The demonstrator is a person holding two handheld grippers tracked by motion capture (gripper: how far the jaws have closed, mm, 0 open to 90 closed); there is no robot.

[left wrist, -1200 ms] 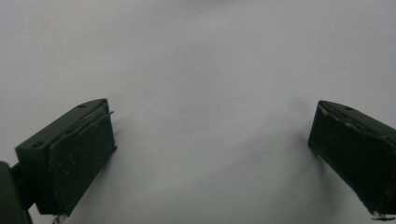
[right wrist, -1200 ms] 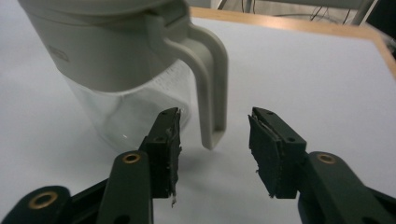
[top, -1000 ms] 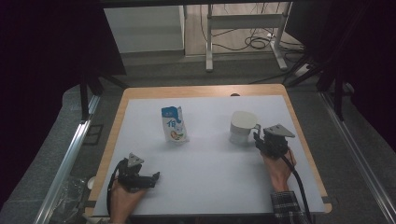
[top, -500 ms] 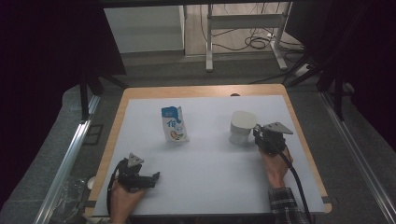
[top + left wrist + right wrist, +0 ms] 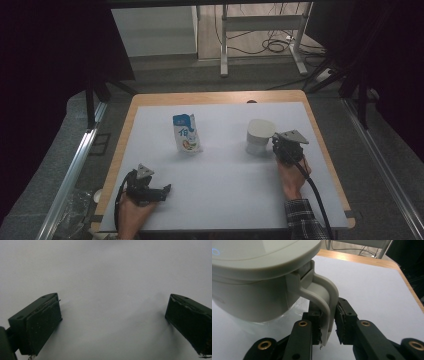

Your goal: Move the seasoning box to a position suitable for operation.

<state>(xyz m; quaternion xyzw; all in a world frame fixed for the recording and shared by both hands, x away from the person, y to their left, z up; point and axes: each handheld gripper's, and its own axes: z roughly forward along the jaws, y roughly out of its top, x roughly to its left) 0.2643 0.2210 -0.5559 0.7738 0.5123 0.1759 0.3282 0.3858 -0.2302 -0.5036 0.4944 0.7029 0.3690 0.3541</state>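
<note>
Kettle handle (image 5: 322, 302), base hidden behind right claw (image 5: 328, 327)

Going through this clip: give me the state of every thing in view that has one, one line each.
lidded cup: upright, lid on, handle between the right gripper's jaws.
milk carton: upright, untouched.
right gripper: jaws just been closing, pads at the handle.
left gripper: open, nothing between jaws, over the white sheet.

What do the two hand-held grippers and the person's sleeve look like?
Both are black. The left gripper has two blocky dark pads with scuffed edges and a small grey three-cornered plate. The right gripper has linkage arms with brass-coloured rivets, a thick black cable, and a plaid sleeve behind it.
</note>
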